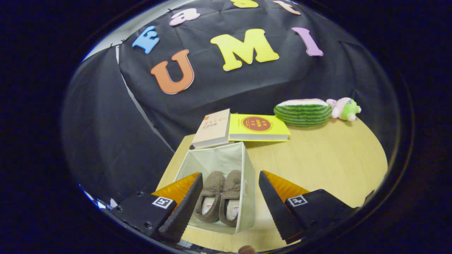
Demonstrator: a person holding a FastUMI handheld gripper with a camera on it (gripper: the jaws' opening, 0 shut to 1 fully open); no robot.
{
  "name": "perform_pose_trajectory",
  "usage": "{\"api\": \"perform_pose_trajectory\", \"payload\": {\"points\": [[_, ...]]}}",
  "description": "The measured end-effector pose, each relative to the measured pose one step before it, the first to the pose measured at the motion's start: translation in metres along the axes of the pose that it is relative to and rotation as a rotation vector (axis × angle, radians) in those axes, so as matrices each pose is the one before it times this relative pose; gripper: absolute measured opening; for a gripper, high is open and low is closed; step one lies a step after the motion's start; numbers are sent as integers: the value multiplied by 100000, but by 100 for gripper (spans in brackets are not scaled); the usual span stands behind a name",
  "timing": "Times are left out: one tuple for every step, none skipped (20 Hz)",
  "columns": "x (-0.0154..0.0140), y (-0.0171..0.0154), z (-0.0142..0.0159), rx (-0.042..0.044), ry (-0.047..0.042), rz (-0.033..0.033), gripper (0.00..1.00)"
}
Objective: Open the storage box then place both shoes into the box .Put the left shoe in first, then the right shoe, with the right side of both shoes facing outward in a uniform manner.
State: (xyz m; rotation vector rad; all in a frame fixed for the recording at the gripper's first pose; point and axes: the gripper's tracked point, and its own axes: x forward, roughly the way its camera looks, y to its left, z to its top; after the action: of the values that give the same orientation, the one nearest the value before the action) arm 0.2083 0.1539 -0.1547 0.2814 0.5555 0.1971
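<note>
Both shoes (219,201) sit side by side inside the open storage box (249,183), lower centre of frame; gripper (229,197) hangs above, fingers spread, holding nothing. Placing looks finished: next is only backing away

Light wooden worktop (317,155) carrying an open, pale fabric storage box (219,162). Beyond the box, a beige book (212,128) and a yellow book with a red disc on its cover (257,127) lie touching. Farther along, a striped green watermelon-slice plush (303,113) rests just beside a small pink-and-green soft toy (344,109).
</note>
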Motion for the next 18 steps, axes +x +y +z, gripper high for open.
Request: {"api": "perform_pose_trajectory", "payload": {"points": [[-666,-241,682,-1624,-3751,140,100],[-913,-269,723,-1732,-3957,-194,100],[-898,-415,728,-2000,-3924,-934,100],[-1058,-497,725,-1596,-4088,-1799,100],[-1059,-422,744,-2337,-3975,-1220,100],[-1141,-386,1051,-2422,-5344,-722,100],[-1055,-519,1195,-2121,-5000,-1381,100],[-1426,-683,715,-1909,-4158,-1508,100],[-1572,-421,861,-1407,-3242,-1072,100],[-1483,-508,1070,-562,-3763,-1148,100],[-1458,-744,1211,79,-3303,-1526,100],[-1313,-696,1167,116,-2885,-1709,100],[-1197,-631,897,134,-2065,-1314,100],[-1298,-508,1077,-249,-2132,-1257,100],[-687,-525,836,-561,-1813,-1117,100],[-856,-589,860,-821,-1877,-1758,100],[-1168,-518,1042,-413,-1723,-1442,100],[-1221,-162,1007,-219,-2650,-102,100]]}}
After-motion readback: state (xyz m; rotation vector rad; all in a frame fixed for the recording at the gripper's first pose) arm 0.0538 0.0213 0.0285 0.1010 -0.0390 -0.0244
